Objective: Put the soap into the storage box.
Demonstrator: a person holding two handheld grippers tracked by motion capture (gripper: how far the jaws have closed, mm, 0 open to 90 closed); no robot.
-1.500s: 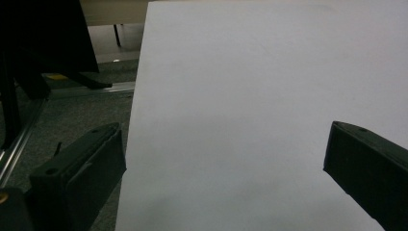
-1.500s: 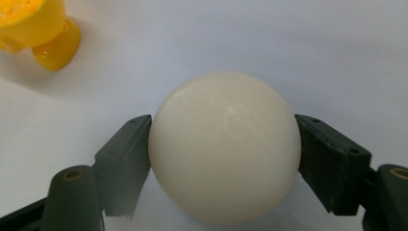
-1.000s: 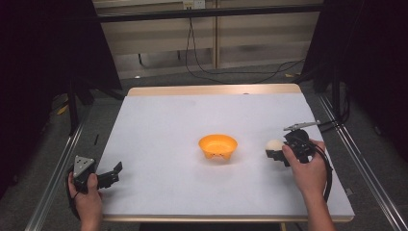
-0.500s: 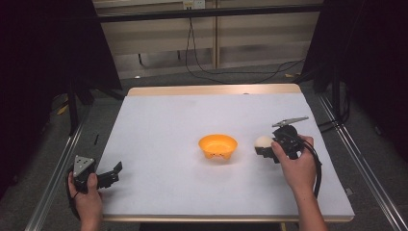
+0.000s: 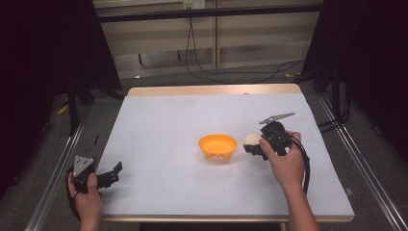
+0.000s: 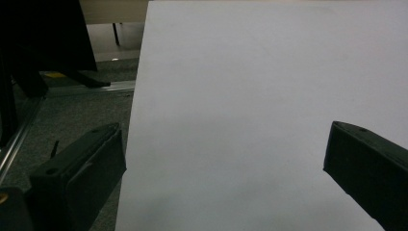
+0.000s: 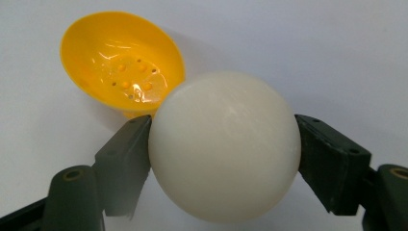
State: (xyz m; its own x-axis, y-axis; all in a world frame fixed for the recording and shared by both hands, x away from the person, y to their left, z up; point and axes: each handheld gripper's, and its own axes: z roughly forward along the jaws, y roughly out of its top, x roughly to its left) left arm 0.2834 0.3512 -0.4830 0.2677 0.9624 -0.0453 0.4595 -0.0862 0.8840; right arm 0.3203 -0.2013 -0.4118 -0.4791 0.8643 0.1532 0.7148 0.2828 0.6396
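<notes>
- White ball (image 5: 251,140), high view: held by right gripper (image 5: 255,146) just beside orange bowl (image 5: 218,146), placed for transfer.
- Left gripper view: jaws parted, empty, parked over table (image 6: 250,96).
- Right gripper view: jaws clamp the ball's (image 7: 224,151) sides, securing it.

A recording bench in a darkened lab, not a home or shop.

A bare white table (image 5: 159,125) with a pale wooden edge stands on an aluminium rail frame (image 5: 53,178) over grey carpet; the rail runs just outside the left gripper (image 5: 108,175). Black curtains (image 5: 43,53) hang at both sides, well beyond the two grippers. Behind the table, far ahead of the right gripper (image 5: 252,147), loose black cables (image 5: 202,62) trail down from a wall outlet (image 5: 192,4) across beige panelling and along the floor. A dark crossbar (image 5: 207,12) spans the back.
</notes>
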